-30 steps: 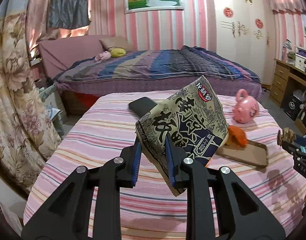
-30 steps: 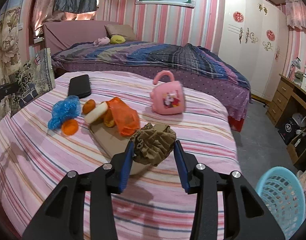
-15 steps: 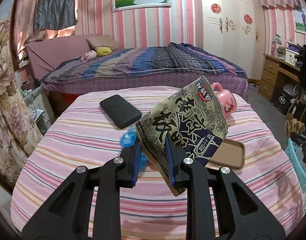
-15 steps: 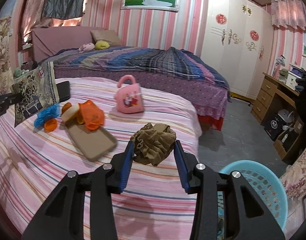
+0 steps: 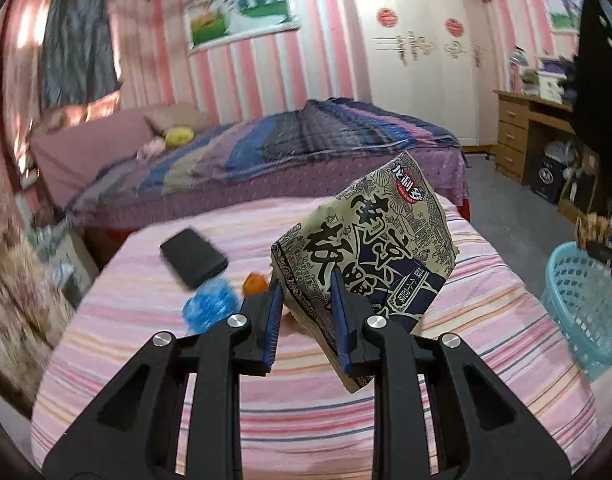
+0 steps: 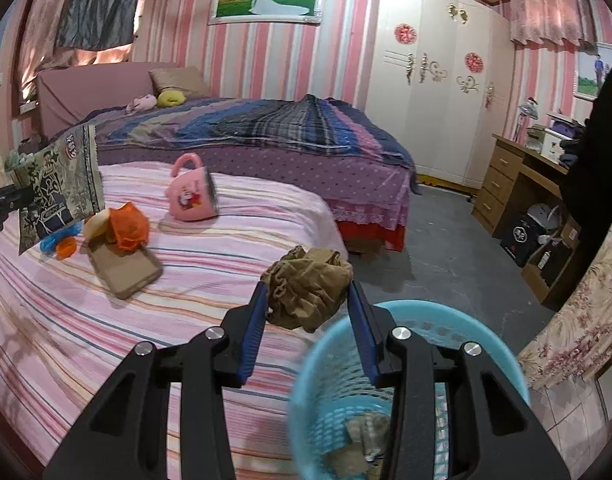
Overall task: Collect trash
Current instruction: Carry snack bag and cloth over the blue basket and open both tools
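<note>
The left hand-held gripper (image 5: 306,320) was clamped on a printed snack bag (image 5: 369,248), pinching it low along one edge so that the rest stood up and leaned to the right above the pink striped bed (image 5: 266,420). The bag looked light and crinkly, a thin foil or plastic film with a matte cream-and-navy print and a serrated top edge. It would probably flex and flutter rather than hold its shape, so a pinch on a flat double layer near a seam seemed the safest hold, and film of that sort may slide between smooth pads.

The right hand-held gripper (image 6: 307,314) was closed on a crumpled brown wad (image 6: 307,294), soft and wrinkled, most likely paper or thin cloth, though the blur left that open. It was held by its bulk, which squashes easily and should weigh next to nothing. It hung just above the near rim of a light blue basket (image 6: 306,384), a plastic mesh bin with open lattice walls standing on the floor beside the bed, with some pale scraps already in the bottom.

On the bed lay more litter: a blue crinkled wrapper (image 5: 210,306), an orange bag (image 6: 129,227) and a flat brown cardboard piece (image 6: 124,270), beside a rigid pink toy bag (image 6: 192,196) and a dark phone (image 5: 194,256).
</note>
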Demonstrator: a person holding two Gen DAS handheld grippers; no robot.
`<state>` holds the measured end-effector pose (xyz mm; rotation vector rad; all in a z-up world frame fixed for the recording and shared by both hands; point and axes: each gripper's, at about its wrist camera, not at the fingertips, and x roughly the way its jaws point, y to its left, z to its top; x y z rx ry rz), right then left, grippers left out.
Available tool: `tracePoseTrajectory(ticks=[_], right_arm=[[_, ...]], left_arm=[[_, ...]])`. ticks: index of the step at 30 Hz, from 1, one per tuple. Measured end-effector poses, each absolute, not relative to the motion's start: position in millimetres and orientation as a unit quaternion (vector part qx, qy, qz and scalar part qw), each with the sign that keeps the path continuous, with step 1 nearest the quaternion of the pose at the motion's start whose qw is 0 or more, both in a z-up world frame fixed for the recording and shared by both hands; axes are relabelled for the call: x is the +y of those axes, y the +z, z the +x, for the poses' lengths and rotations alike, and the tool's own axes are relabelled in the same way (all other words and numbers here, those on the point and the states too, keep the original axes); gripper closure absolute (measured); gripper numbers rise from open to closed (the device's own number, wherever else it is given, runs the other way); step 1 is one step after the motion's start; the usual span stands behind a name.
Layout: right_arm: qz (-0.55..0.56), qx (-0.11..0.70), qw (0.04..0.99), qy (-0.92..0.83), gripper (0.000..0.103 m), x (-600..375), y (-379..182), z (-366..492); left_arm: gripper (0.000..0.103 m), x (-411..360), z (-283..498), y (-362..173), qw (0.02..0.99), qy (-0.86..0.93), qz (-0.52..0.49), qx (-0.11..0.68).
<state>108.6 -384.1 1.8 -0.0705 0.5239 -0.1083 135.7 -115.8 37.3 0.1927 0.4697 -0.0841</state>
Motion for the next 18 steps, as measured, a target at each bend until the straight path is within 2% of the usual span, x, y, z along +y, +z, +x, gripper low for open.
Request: tracePoseTrajectory(ticks=[18], right_arm=[[0.023,0.263,0.949,-0.170,0.062,-518,-15,67]], left_arm=[[0.081,-303,122,-10,0.938,-0.164,0.059,0.300]])
